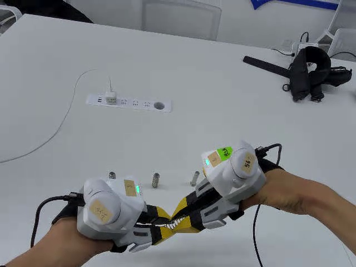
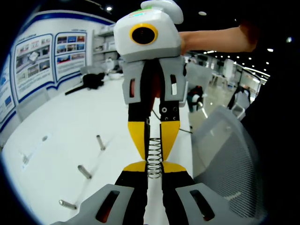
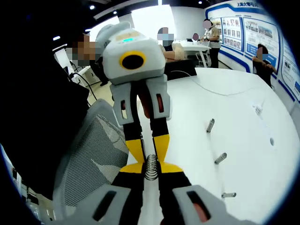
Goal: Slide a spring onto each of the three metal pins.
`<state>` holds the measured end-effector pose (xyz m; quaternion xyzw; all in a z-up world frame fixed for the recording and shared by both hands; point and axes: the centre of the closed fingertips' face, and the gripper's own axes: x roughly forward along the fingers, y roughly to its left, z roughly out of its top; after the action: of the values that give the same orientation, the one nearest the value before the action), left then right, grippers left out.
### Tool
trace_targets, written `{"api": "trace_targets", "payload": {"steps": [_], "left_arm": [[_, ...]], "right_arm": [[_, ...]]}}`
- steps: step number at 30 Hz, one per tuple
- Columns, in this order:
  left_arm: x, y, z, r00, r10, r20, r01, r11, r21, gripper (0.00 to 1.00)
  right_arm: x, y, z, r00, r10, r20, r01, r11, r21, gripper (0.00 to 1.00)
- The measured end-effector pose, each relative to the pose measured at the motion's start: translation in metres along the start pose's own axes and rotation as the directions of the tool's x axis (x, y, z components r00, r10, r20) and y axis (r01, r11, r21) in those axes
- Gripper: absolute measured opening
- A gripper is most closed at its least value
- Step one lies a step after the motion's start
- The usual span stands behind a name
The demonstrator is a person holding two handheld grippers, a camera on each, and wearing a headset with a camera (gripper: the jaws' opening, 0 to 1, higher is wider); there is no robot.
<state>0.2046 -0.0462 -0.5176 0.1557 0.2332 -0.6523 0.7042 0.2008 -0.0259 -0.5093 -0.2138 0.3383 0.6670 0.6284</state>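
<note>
Here, in the head view, your left hand-held gripper (image 1: 160,223) and right hand-held gripper (image 1: 184,214) meet tip to tip near three short metal pins (image 1: 156,179). In the left gripper view, then the right gripper view, both nearly closed pairs of jaws pinch one thin steel coil spring (image 2: 154,159), probably for a better regrasp.

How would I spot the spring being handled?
Over the white table, the left gripper and right gripper meet tip to tip. The spring is the wire coil pinched between their yellow tips; the three pins nearby rest on the table.

A power strip (image 1: 129,102) lies on the white workbench (image 1: 222,78), blue-framed posters (image 2: 44,51) line the wall (image 2: 23,101)
</note>
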Motion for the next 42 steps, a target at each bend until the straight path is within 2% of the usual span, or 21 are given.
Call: {"api": "trace_targets", "payload": {"steps": [12,19,24,28,31,37,42], "left_arm": [[0.004,-0.001,-0.001,0.9998,-0.018,0.009,0.018,1.0,-0.022,0.11],[0.005,-0.002,-0.007,0.9999,-0.016,-0.002,0.016,0.999,-0.043,0.15],[0.004,0.003,-0.014,1.0,0.005,0.0,-0.005,0.997,-0.08,0.17],[0.003,0.005,-0.019,0.9997,0.021,-0.008,-0.022,0.996,-0.085,0.2],[0.002,0.009,-0.025,0.9993,0.037,-0.011,-0.038,0.993,-0.116,0.23],[-0.001,0.014,-0.034,0.9972,0.072,-0.019,-0.074,0.987,-0.143,0.27],[-0.002,0.018,-0.046,0.9936,0.107,-0.035,-0.111,0.979,-0.171,0.29]], "right_arm": [[-0.001,0.0,-0.004,0.9999,-0.011,-0.002,0.011,1.0,0.01,0.12],[-0.004,-0.004,-0.009,0.9995,-0.03,-0.002,0.03,0.999,0.034,0.12],[-0.005,-0.006,-0.017,0.999,-0.044,-0.006,0.044,0.997,0.063,0.12],[-0.007,-0.008,-0.02,0.9985,-0.053,-0.009,0.054,0.996,0.074,0.12],[-0.009,-0.012,-0.022,0.9978,-0.066,-0.009,0.066,0.994,0.087,0.12],[-0.014,-0.022,-0.029,0.9944,-0.101,-0.033,0.104,0.989,0.108,0.12],[-0.017,-0.033,-0.043,0.9872,-0.141,-0.075,0.15,0.98,0.129,0.12]]}}
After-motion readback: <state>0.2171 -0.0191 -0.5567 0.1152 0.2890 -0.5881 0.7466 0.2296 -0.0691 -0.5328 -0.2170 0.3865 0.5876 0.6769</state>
